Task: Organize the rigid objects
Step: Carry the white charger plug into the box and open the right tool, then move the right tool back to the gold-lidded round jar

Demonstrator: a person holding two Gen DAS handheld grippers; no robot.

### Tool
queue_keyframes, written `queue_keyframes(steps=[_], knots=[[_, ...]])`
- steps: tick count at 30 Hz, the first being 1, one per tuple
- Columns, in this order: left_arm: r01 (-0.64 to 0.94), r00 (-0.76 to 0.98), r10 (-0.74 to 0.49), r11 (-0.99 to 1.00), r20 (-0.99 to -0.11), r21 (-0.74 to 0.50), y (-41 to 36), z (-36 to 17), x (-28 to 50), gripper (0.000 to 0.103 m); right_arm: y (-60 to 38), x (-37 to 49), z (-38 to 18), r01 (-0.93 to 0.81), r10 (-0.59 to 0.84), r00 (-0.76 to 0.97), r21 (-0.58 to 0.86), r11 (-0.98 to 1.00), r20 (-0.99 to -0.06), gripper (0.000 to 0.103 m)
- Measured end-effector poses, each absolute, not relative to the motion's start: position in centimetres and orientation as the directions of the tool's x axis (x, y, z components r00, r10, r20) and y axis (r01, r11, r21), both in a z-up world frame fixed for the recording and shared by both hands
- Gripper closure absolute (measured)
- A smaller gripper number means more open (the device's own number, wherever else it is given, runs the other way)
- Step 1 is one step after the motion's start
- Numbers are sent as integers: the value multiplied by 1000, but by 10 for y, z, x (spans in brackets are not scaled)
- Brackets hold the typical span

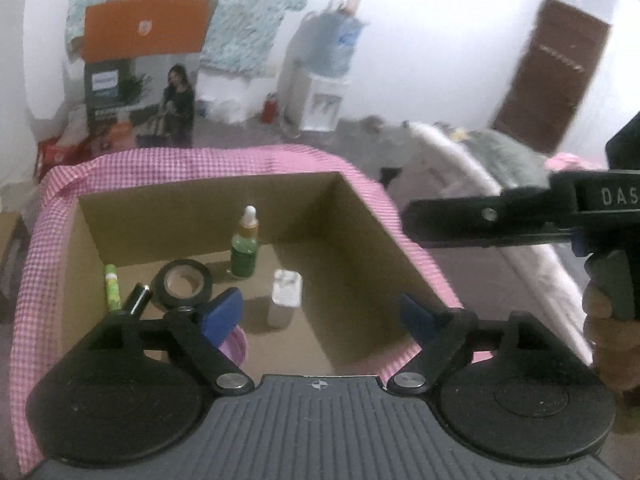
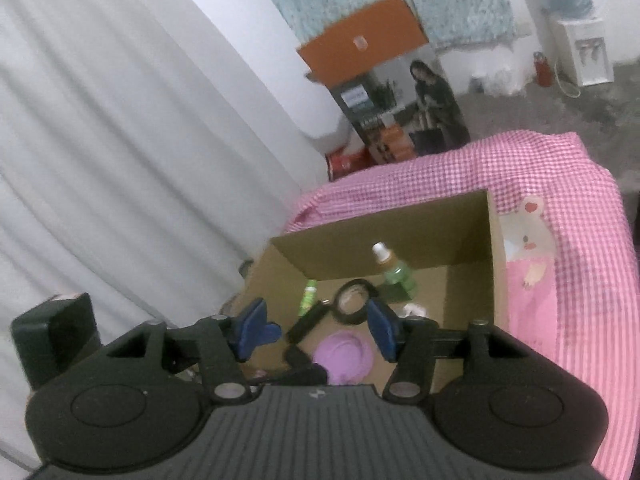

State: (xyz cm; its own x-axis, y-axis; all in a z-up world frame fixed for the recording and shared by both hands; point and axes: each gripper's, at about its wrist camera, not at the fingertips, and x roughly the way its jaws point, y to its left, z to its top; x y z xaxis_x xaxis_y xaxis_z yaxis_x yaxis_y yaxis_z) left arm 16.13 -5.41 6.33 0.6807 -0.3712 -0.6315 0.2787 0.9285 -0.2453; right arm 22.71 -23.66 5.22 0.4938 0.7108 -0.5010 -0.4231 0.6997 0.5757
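An open cardboard box point(image 1: 200, 204) stands on a pink checked cloth point(image 1: 60, 184). Inside it are a green dropper bottle point(image 1: 244, 252), upright, a black tape roll point(image 1: 184, 284), a green tube point(image 1: 113, 288), a black cylinder point(image 1: 138, 298), a white adapter point(image 1: 285, 298) and a purple lid point(image 1: 234, 346). My left gripper point(image 1: 320, 314) hangs above the box's near side, open, with nothing between its blue pads. My right gripper point(image 2: 320, 328) is over the same box point(image 2: 380, 232), open and holding nothing. Below it lie the tape roll point(image 2: 352, 300), the bottle point(image 2: 394, 272) and the purple lid point(image 2: 344, 354).
A tall orange and dark carton point(image 1: 140, 80) and a water dispenser point(image 1: 324, 92) stand by the far wall. A brown door point(image 1: 556, 76) is at the right. A white curtain point(image 2: 140, 140) hangs left of the box. Grey bedding point(image 1: 480, 160) lies to the right.
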Motion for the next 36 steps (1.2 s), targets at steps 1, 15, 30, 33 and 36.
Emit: queue_keyframes(steps=[1, 15, 30, 33, 36], knots=[[296, 682, -385, 923, -622, -247, -50, 65, 149, 14, -240, 217, 54, -423, 715, 496, 582, 695, -493, 43], [397, 580, -481, 871, -658, -288, -33, -5, 66, 5, -206, 128, -17, -352, 749, 421, 670, 654, -511, 43], [352, 580, -251, 935, -775, -40, -56, -68, 91, 5, -161, 178, -84, -271, 728, 278, 676, 685, -626, 55], [334, 579, -230, 942, -782, -29, -58, -73, 95, 5, -152, 186, -85, -293, 726, 262, 664, 688, -636, 55], [305, 569, -219, 951, -792, -44, -55, -76, 101, 5, -143, 195, -87, -304, 721, 238, 655, 692, -651, 55]])
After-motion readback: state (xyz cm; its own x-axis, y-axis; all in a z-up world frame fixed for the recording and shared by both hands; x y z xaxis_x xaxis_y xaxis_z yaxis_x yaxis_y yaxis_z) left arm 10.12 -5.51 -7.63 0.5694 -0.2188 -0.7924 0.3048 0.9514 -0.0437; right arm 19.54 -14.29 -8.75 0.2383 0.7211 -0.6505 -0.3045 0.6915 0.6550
